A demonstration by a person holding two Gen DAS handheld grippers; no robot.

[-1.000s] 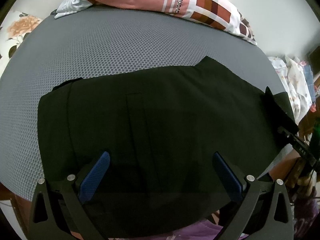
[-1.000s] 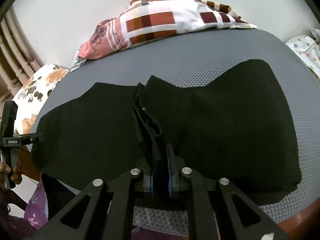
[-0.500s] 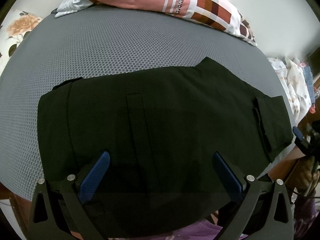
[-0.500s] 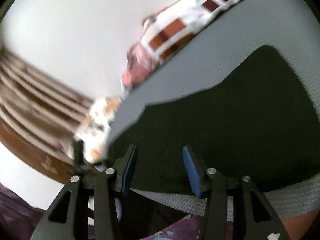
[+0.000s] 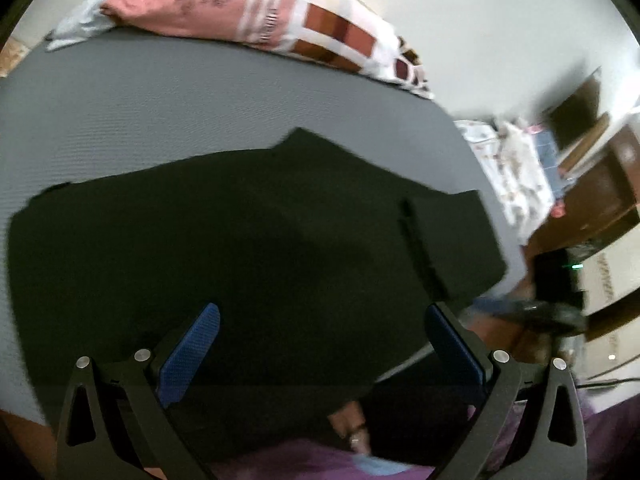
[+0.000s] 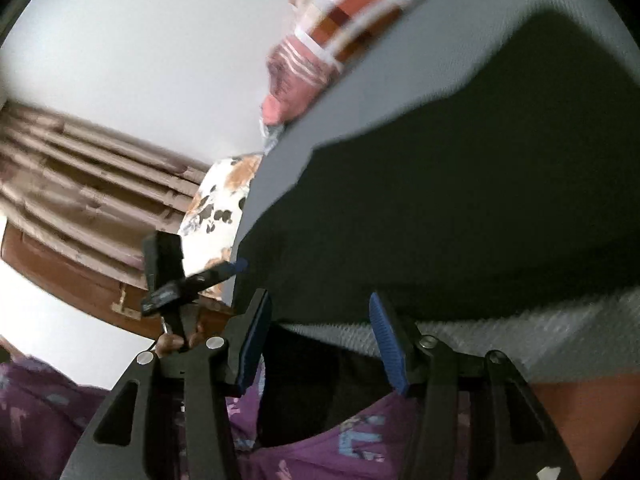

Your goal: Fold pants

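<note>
Black pants (image 5: 248,240) lie flat on grey bed (image 5: 160,92), mid-frame. Soft, limp, light; best pinched at hem/edge near lower frame. Left gripper (image 5: 320,344) fingers wide, empty. Right gripper (image 6: 320,340) fingers part-open, nothing btwn.

Bare mattress (image 5: 168,104) beyond pants (image 5: 256,240); pillow (image 5: 280,12) behind.

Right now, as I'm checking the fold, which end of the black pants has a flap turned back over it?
The end of the black pants at the right of the left wrist view: a folded flap lies doubled there; the other end lies in a single layer.
</note>
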